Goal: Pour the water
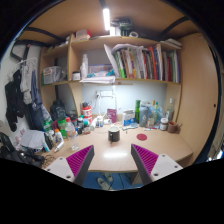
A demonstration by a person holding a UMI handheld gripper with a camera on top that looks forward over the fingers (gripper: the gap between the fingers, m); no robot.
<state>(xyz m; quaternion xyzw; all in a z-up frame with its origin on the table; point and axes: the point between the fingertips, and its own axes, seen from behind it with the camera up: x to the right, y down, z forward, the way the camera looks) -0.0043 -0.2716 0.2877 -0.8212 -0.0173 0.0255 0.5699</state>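
Jaws stand apart and empty above the desk [120, 152]. An upright dark cup [114, 133] lies straight ahead, beyond them.

Tongs [112, 160] held level, pink-padded fingers spread wide, empty

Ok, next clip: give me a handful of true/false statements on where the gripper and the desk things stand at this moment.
1. The gripper is open, nothing between its fingers. True.
2. A dark cup stands on the desk, beyond the fingers. True.
3. The cup is clamped between the pads. False: it stands free on the desk, ahead of them.
4. The shelf above the desk holds books. True.
5. The ceiling light is off. False: it glows.
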